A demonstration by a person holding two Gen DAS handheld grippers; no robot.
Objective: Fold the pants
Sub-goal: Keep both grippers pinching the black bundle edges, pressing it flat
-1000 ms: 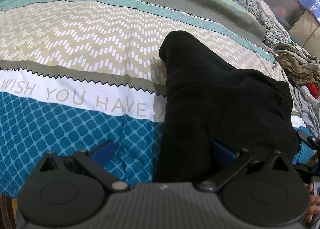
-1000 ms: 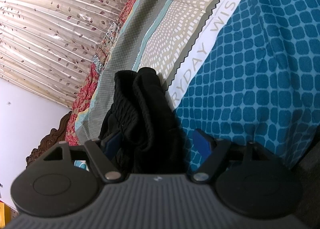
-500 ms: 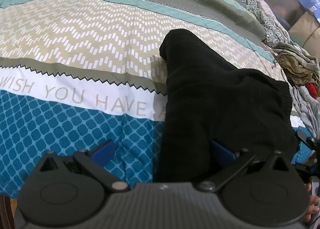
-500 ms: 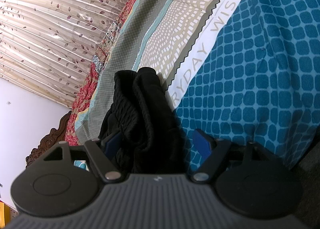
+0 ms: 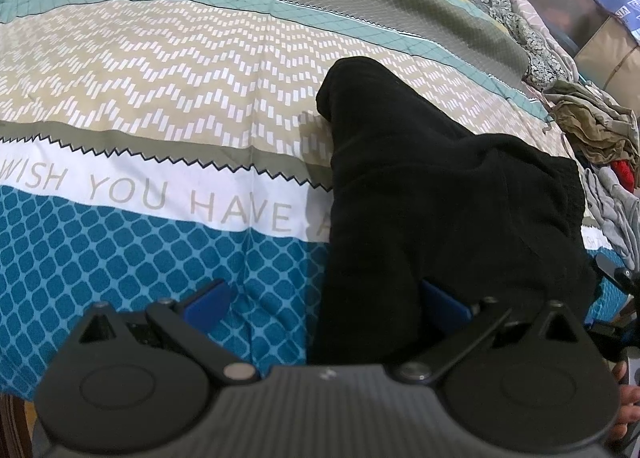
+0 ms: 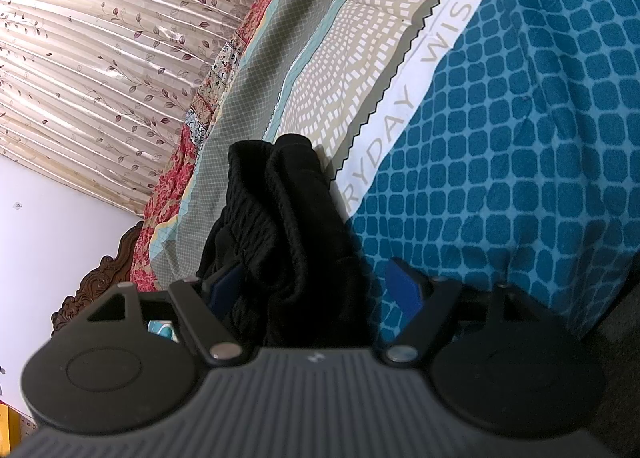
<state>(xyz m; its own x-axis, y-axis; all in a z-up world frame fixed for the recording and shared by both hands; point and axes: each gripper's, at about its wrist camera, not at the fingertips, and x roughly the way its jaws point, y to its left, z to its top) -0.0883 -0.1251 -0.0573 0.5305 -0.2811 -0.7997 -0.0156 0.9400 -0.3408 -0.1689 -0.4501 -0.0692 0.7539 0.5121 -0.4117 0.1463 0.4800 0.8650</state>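
Black pants [image 5: 432, 186] lie folded in a thick bundle on the patterned bedspread [image 5: 160, 106]. In the left wrist view my left gripper [image 5: 324, 302] is open at the bundle's near edge; its right blue pad [image 5: 444, 304] is against the black cloth, its left pad [image 5: 206, 300] over the bedspread. In the right wrist view the pants [image 6: 288, 218] run up between the open jaws of my right gripper [image 6: 316, 290], with the ribbed waistband toward the left.
A heap of olive, grey and red clothes [image 5: 596, 130] lies at the bed's right side, with boxes [image 5: 600, 30] beyond. A beige leaf-print curtain [image 6: 100, 50] and carved wooden headboard [image 6: 92, 290] stand behind the bed.
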